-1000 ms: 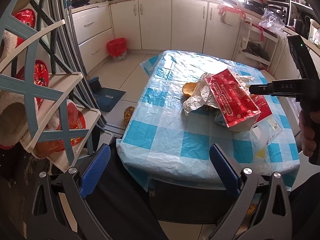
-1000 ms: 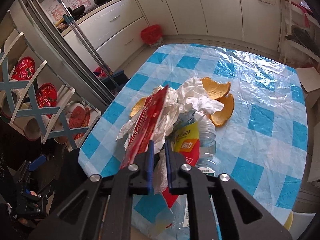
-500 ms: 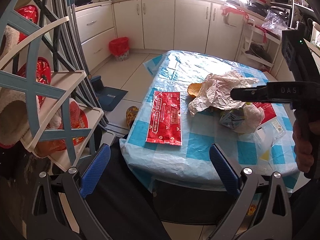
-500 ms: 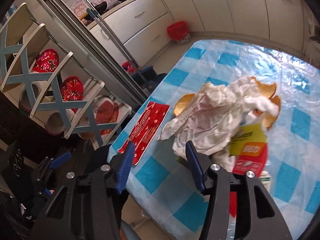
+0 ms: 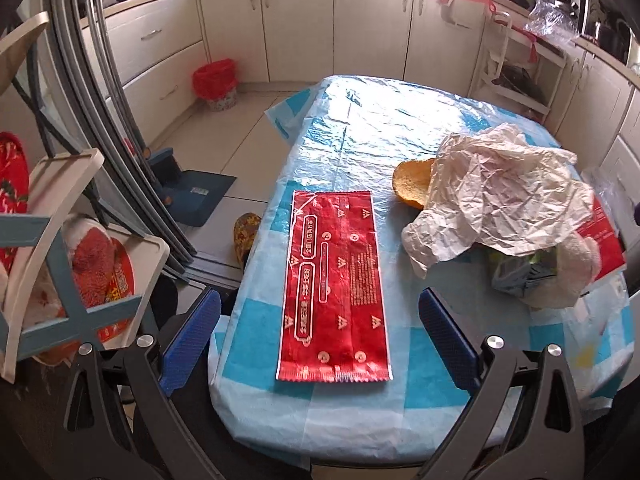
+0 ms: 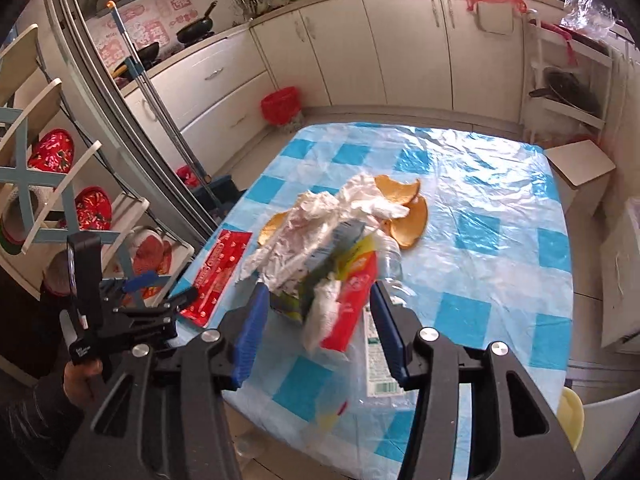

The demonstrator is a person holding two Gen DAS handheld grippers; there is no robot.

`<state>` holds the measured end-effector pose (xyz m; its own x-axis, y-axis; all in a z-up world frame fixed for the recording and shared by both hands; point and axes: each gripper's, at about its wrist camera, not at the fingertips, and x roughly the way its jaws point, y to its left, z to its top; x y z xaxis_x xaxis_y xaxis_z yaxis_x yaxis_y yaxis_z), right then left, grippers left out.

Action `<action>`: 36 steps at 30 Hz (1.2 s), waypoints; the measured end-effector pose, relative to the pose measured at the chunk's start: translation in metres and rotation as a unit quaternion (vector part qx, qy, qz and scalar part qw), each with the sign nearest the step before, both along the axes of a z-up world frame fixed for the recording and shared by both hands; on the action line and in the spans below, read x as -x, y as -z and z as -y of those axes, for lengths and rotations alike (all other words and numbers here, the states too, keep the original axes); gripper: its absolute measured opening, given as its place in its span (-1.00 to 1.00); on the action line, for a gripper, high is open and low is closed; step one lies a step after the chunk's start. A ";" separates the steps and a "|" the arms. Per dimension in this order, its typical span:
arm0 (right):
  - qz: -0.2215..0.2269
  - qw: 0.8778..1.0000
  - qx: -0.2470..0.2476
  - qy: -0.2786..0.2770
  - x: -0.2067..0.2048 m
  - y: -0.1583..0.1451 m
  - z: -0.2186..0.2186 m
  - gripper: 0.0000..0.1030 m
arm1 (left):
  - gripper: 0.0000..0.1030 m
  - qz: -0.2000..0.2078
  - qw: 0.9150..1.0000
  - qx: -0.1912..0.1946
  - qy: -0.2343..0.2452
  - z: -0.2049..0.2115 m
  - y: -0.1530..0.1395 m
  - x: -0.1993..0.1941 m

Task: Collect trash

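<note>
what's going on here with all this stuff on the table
A person with a gripper in each hand is clearing trash off a table with a blue checked cover. The red wrapper lies flat near the table's edge, held by nothing. The left gripper hangs open in front of it. The right gripper, jaws open too, faces the crumpled white paper, packaging and orange peels.

Domestic kitchen. White base cabinets (image 6: 408, 44) with drawers under a countertop (image 6: 224, 36); frying pans (image 6: 196, 30) at what is probably a stove; red-lined waste bin (image 6: 281, 105) on tiled floor (image 5: 224, 128); desk (image 6: 496, 208) under blue-checked plastic cover; shoe rack (image 5: 80, 264) with slippers.
</note>
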<state>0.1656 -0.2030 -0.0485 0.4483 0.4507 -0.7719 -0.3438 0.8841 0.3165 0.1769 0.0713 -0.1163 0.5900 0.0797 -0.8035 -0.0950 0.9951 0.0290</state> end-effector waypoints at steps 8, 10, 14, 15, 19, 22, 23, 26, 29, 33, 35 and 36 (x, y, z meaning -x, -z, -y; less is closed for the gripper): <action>-0.005 1.000 0.020 -0.001 -0.002 0.021 -0.014 0.00 | -0.19 -0.033 0.999 -0.002 0.001 -0.002 0.027 -0.028; -0.007 1.000 0.018 0.001 -0.002 0.023 -0.016 0.00 | -0.67 -0.034 0.999 0.021 0.013 -0.004 0.025 -0.028; -0.011 1.000 -0.001 0.012 -0.002 0.023 -0.012 0.00 | -0.94 -0.028 0.996 0.078 0.029 -0.014 0.020 -0.023; -0.011 1.000 -0.006 0.015 -0.002 0.023 -0.011 0.00 | -0.94 -0.026 0.995 0.091 0.034 -0.015 0.019 -0.020; 0.016 0.999 0.001 0.042 0.003 0.014 -0.004 -0.01 | -0.95 -0.014 0.991 0.128 0.043 -0.022 0.008 -0.007; 0.051 0.998 -0.020 0.014 0.017 0.001 -0.005 -0.01 | -0.96 -0.004 0.988 0.145 0.052 -0.024 -0.002 0.002; 0.059 0.998 -0.023 -0.006 0.022 -0.003 -0.010 0.00 | -0.96 0.001 0.988 0.148 0.053 -0.024 -0.006 0.005; 0.047 0.997 0.007 -0.053 0.029 0.002 -0.029 0.00 | -0.96 0.009 0.986 0.156 0.056 -0.024 -0.016 0.012; 0.038 0.997 0.033 -0.051 0.024 0.015 -0.038 0.00 | -0.96 0.016 0.985 0.163 0.057 -0.024 -0.024 0.019; 0.023 0.998 0.048 -0.034 0.013 0.030 -0.041 -0.08 | -0.95 0.020 0.985 0.163 0.060 -0.022 -0.029 0.024; 0.023 0.997 0.072 -0.035 0.009 0.034 -0.046 -0.22 | -0.96 0.020 0.984 0.164 0.061 -0.021 -0.030 0.026; 0.022 0.996 0.079 -0.036 0.008 0.036 -0.048 -0.26 | -0.95 0.020 0.984 0.165 0.061 -0.022 -0.031 0.027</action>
